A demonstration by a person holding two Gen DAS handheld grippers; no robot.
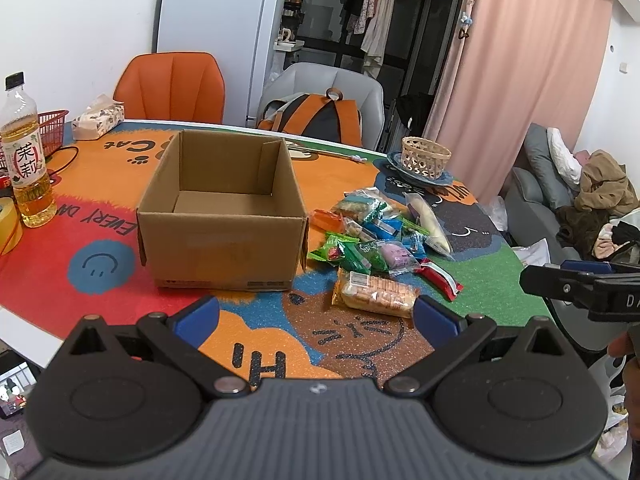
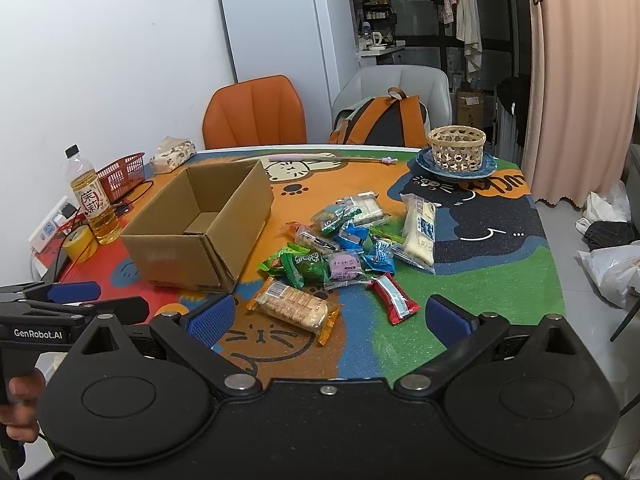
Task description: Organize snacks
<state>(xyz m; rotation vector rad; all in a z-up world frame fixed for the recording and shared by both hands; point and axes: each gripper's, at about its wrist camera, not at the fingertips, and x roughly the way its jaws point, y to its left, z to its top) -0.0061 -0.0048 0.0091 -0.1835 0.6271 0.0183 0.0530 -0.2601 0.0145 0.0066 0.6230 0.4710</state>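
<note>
Fingers on both tools spread wide, nothing between the blue pads. We log the left gripper (image 1: 316, 316) hovering low over the cartoon-cat printed table mat (image 1: 120, 184), and the right gripper (image 2: 326, 322) likewise, above the mat's near edge.

Ahead of the left fingers and slightly to their left: the open brown cardboard box (image 1: 222, 248), upright, flaps folded down inside; we see only bare cardboard on the part of its floor that shows. In the right wrist view the same box (image 2: 176, 254) lies ahead-left of the right fingers.

Between the right fingers and just ahead: the long clear-wrapped biscuit pack with orange ends (image 2: 292, 309), flat on the mat. In the left wrist view it (image 1: 374, 294) sits just ahead of the right-hand finger. Beside it to the right, a red-and-white wrapped bar (image 2: 394, 298).

Further ahead, the loose pile of small green, blue and purple snack packets (image 2: 344, 248), touching and overlapping, just right of the box. At the pile's right edge a long white bread-type pack (image 2: 419, 230).

Far ahead-right: a woven bamboo basket on a blue plate (image 2: 456, 148). Far left: a clear bottle of yellow tea (image 2: 94, 202), a red mesh plastic basket (image 2: 122, 174), a yellow tape roll (image 2: 82, 244)
</note>
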